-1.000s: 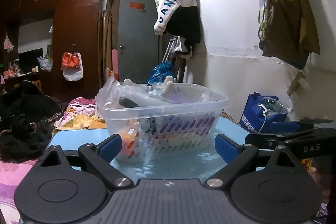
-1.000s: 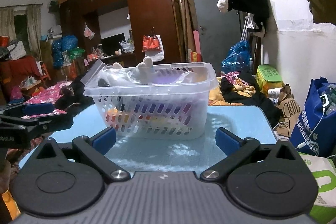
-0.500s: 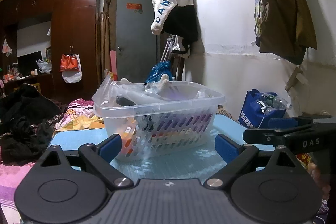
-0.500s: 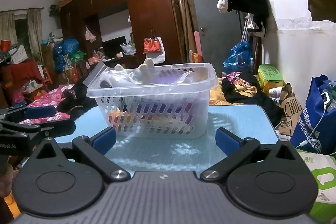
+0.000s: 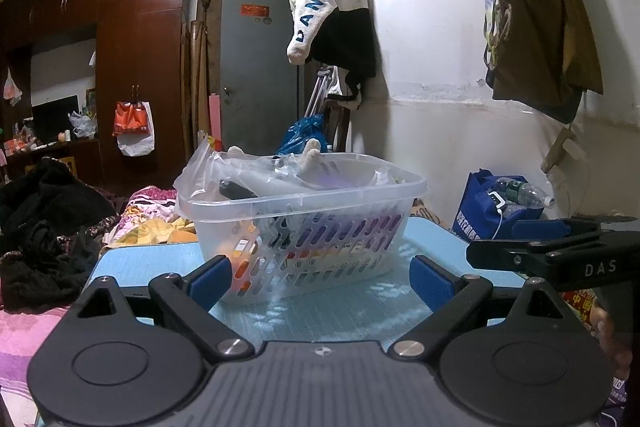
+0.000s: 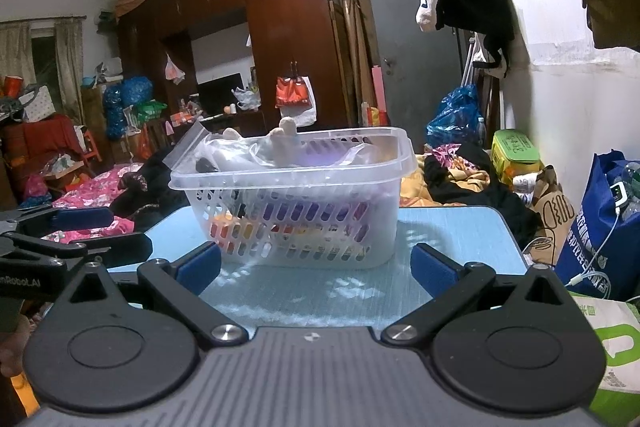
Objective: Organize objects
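A clear plastic basket (image 5: 304,227) stands on a light blue table (image 5: 344,311); it also shows in the right wrist view (image 6: 296,211). It holds several items: a plastic bag, a pale plush toy (image 6: 282,143), a dark object and coloured packs behind the slotted wall. My left gripper (image 5: 320,281) is open and empty, in front of the basket. My right gripper (image 6: 316,267) is open and empty, also in front of it. Each gripper shows at the edge of the other's view: the right one (image 5: 560,251) and the left one (image 6: 60,239).
A white wall with hanging bags (image 5: 536,19) runs along the right. A blue bag with bottles (image 5: 500,207) stands beside the table. Clothes lie on a bed (image 6: 460,179) behind the table. A dark wardrobe (image 6: 280,39) and grey door (image 5: 256,75) stand at the back.
Both grippers have drawn back and risen slightly; the basket sits a little farther off in both views. Both stay open and empty.
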{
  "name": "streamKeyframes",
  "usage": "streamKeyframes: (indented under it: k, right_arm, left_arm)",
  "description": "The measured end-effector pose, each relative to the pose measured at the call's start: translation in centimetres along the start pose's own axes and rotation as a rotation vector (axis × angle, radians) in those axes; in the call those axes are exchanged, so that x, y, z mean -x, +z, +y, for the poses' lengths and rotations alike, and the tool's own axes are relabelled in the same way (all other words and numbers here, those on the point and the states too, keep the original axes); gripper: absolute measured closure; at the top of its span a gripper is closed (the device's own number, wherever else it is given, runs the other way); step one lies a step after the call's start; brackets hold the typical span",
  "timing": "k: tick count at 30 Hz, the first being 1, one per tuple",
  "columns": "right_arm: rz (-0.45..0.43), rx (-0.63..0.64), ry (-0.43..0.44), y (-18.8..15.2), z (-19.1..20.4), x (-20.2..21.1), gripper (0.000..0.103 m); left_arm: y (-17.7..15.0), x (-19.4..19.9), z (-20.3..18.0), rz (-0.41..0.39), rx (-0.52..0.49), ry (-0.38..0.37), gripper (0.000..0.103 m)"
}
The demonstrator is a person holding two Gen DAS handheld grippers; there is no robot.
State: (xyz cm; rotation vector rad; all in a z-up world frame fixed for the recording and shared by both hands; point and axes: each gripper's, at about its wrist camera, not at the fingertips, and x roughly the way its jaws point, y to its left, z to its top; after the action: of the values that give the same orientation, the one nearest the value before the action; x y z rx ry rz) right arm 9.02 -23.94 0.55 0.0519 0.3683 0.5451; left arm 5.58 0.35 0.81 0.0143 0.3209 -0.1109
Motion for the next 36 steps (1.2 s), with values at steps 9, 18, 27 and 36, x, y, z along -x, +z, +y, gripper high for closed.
streamKeyframes:
  k: [9,18,27,36]
  right_arm:
    - [-0.004,-0.004,0.002,0.00,0.03,0.15,0.000]
    - [-0.002,-0.001,0.001,-0.03,-0.11,0.11,0.000]
    - [-0.007,0.004,0.006,-0.17,-0.21,0.00,0.000]
    - [-0.007,0.004,0.008,-0.17,-0.23,0.00,0.000]
  left_arm:
    - [-0.02,0.04,-0.02,0.006,0.005,-0.004,0.006]
    - [-0.07,0.09,-0.12,0.007,0.008,-0.002,0.006]
    - [-0.05,-0.01,-0.02,0.006,0.008,0.000,0.006]
    - [-0.08,-0.03,-0.02,0.008,0.008,-0.004,0.006]
